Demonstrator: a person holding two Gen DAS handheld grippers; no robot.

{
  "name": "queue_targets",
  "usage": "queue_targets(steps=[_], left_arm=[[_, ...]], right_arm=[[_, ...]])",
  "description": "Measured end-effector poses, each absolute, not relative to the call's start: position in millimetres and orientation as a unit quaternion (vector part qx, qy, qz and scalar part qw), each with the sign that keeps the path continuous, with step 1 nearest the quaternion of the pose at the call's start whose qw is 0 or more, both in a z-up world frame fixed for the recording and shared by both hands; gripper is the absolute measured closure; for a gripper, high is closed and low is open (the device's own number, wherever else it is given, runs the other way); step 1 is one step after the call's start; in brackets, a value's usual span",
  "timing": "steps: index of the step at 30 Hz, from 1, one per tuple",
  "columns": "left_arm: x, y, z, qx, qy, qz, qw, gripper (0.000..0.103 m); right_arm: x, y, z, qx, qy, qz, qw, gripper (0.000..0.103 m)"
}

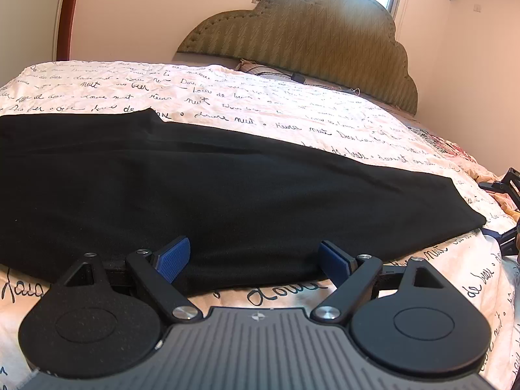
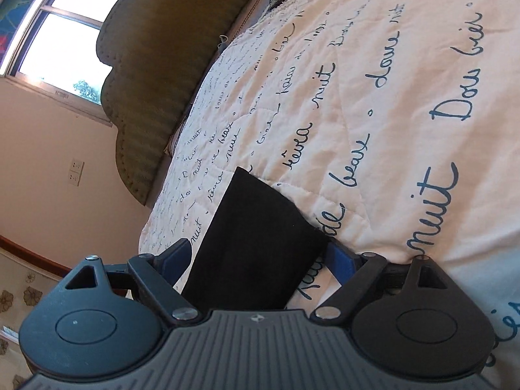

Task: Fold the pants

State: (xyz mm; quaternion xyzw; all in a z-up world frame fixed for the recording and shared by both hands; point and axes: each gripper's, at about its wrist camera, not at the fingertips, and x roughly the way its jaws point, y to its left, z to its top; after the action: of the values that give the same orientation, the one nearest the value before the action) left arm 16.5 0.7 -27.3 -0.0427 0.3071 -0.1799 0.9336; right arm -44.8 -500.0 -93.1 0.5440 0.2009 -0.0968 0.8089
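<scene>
Black pants [image 1: 195,188] lie flat across the white quilt, stretching from the left edge to a narrow end at the right. My left gripper [image 1: 255,260] hovers at their near edge with both blue pads [image 1: 175,256] spread wide; the cloth lies between them and neither pad presses on it. In the tilted right wrist view, a narrow end of the pants [image 2: 256,243] runs between the fingers of my right gripper [image 2: 258,260]. That gripper is open too, its pads apart from the cloth.
The quilt [image 1: 292,113] with black handwriting print covers the bed. A padded green headboard [image 1: 308,32] stands at the far end, with a pillow [image 1: 253,65] and a dark cable [image 1: 297,76] below it. A black mechanical part [image 1: 507,188] shows at the right edge. A window [image 2: 65,32] is behind.
</scene>
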Motion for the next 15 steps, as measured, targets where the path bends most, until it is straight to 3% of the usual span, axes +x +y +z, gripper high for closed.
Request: queue_targets(steps=[5, 9, 13, 14, 15], left_arm=[[16.5, 0.6, -27.3, -0.043, 0.307, -0.18, 0.934, 0.014], [16.0, 0.1, -27.1, -0.042, 0.307, -0.179, 0.934, 0.014], [15.7, -0.2, -27.1, -0.04, 0.307, -0.179, 0.934, 0.013], [15.7, 0.1, -27.2, -0.039, 0.307, -0.179, 0.934, 0.013], [15.7, 0.1, -27.1, -0.039, 0.307, -0.178, 0.934, 0.013]], right_arm=[[-54.0, -499.0, -90.9, 0.551, 0.167, -0.076, 0.814, 0.022], [-43.1, -494.9, -96.4, 0.549, 0.193, -0.062, 0.811, 0.021], [-43.6, -497.2, -96.3, 0.557, 0.167, -0.074, 0.81, 0.022], [-44.0, -497.6, -97.2, 0.56, 0.158, -0.078, 0.809, 0.025], [-42.8, -497.1, -97.6, 0.558, 0.158, -0.08, 0.811, 0.037]])
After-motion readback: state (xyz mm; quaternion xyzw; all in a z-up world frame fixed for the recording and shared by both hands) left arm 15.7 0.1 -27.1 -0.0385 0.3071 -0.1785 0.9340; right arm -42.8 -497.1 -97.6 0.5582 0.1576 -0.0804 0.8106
